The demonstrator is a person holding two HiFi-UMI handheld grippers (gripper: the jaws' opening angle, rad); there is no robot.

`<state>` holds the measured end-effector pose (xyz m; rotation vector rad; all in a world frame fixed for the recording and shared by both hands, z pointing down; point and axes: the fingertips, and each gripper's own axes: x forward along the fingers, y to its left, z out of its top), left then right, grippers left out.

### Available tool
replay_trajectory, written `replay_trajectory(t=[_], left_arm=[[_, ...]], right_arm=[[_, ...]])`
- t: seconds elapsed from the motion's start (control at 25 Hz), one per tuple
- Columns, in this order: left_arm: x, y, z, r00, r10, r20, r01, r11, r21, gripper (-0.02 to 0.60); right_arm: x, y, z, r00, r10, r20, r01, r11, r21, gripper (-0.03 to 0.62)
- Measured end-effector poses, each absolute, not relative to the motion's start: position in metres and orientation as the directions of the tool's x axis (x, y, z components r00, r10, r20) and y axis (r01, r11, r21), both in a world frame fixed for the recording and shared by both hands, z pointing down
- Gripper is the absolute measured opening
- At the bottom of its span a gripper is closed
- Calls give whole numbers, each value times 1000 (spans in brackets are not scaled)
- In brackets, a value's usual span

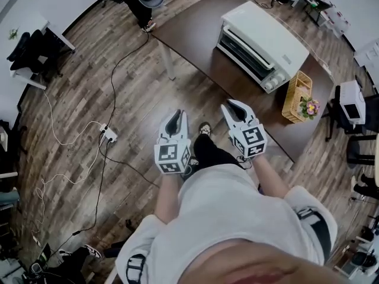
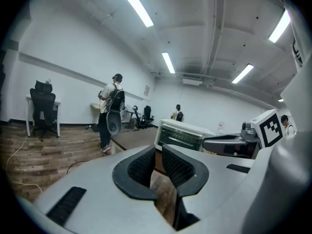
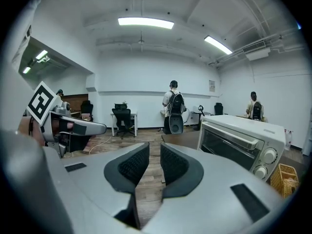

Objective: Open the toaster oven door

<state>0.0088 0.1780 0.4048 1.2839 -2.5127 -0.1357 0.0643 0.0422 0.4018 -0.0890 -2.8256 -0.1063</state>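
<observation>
Facing right claw [image 1: 235,104] — toaster oven [image 1: 263,43], apart

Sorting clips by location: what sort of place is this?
Probably an office or lab workroom: an office chair at a desk, ceiling strip lights, and a toaster oven on a brown table.

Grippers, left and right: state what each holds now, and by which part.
Nothing is held: the left gripper and right gripper are both empty, short of the toaster oven.
</observation>
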Motion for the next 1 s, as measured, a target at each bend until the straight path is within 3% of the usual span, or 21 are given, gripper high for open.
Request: replay_trajectory(t=[0.4, 1.0], left_arm=[[-75, 105, 388, -505, -834, 221, -822, 543, 171, 34], [-114, -44, 399, -340, -894, 293, -914, 387, 122, 34]], right_arm=[[-3, -15, 397, -960, 13, 278, 22, 999, 27, 77], [-10, -141, 423, -948, -140, 287, -166, 984, -68, 81]])
